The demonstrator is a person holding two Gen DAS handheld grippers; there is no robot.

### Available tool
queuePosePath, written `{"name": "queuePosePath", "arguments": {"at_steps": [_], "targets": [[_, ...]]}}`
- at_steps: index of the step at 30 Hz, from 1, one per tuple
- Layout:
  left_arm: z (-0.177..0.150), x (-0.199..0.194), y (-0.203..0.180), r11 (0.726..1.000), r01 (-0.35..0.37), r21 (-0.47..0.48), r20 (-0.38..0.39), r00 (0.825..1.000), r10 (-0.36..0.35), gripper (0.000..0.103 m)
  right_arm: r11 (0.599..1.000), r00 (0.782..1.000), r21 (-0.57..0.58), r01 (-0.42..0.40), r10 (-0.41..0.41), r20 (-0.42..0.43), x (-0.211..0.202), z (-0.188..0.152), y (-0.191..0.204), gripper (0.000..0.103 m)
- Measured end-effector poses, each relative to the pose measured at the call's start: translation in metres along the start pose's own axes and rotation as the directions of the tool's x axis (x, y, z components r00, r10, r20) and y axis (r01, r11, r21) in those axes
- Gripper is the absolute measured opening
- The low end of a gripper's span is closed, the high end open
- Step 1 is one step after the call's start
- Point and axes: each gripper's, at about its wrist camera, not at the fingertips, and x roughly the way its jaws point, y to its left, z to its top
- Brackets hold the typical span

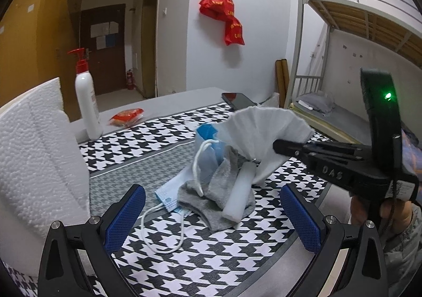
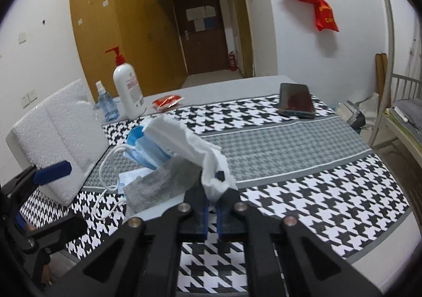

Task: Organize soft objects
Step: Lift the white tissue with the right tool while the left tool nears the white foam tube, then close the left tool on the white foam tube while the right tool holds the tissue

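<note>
We are lifting the white mask (image 2: 192, 144) at frame centre, the right gripper (image 2: 212, 213) clamped on its lower edge above the pile of blue masks (image 1: 208, 149) and grey sock (image 1: 219, 191). The left gripper (image 1: 211, 217) is waiting with jaws apart at bottom. Next, we judge, calls for carrying it clear without snagging the ear loops (image 1: 161, 233).

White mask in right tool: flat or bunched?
Bunched. The white mask is pinched in the shut right tool, pleats fanning out above the table, lifted off the gray sock.
</note>
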Motion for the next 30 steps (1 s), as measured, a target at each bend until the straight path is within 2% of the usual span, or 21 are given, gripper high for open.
{"name": "queuePosePath", "arguments": {"at_steps": [11, 23, 26, 30], "targets": [[0.004, 0.012, -0.021, 0.999, 0.024, 0.040, -0.013, 1.000, -0.023, 0.102, 0.996, 0.997, 0.077, 0.044, -0.048, 0.052, -0.033, -0.002, -0.033, 0.006], [0.007, 0.025, -0.036, 0.997, 0.048, 0.055, -0.036, 0.998, -0.046, 0.102, 0.984, 0.984, 0.111, 0.138, -0.149, 0.100, -0.074, -0.008, -0.062, 0.007], [0.006, 0.032, -0.036, 0.997, 0.052, 0.052, -0.061, 0.997, -0.049, 0.098, 0.983, 0.985, 0.109, 0.147, -0.156, 0.071, -0.066, -0.013, -0.065, 0.007], [0.006, 0.043, -0.037, 0.997, 0.048, 0.062, -0.103, 0.994, -0.041, 0.087, 0.982, 0.988, 0.115, 0.151, -0.155, 0.022, -0.052, -0.022, -0.069, 0.007]]}}
